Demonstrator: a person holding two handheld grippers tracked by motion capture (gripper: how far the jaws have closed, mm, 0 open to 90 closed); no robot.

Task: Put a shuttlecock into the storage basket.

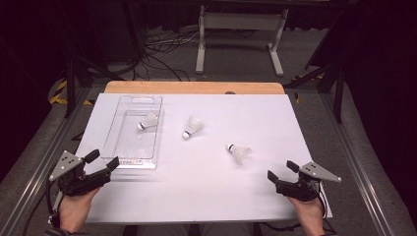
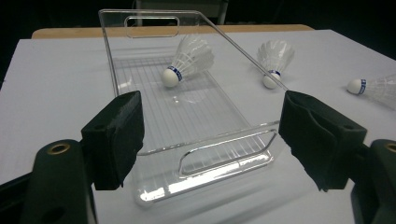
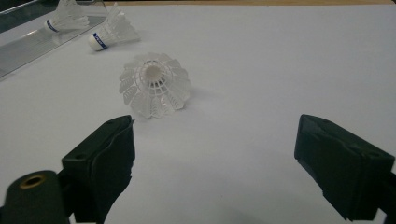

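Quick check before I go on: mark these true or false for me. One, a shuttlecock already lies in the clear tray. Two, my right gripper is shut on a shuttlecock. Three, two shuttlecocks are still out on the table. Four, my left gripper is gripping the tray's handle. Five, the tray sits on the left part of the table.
1. True: one shuttlecock in the tray lies inside the clear tray.
2. False: the right gripper is open and holds nothing; the nearest shuttlecock lies on the table ahead of it.
3. True: that one and the middle shuttlecock lie on the white table, outside the tray.
4. False: the left gripper is open, its jaws apart in front of the tray's near end.
5. True.
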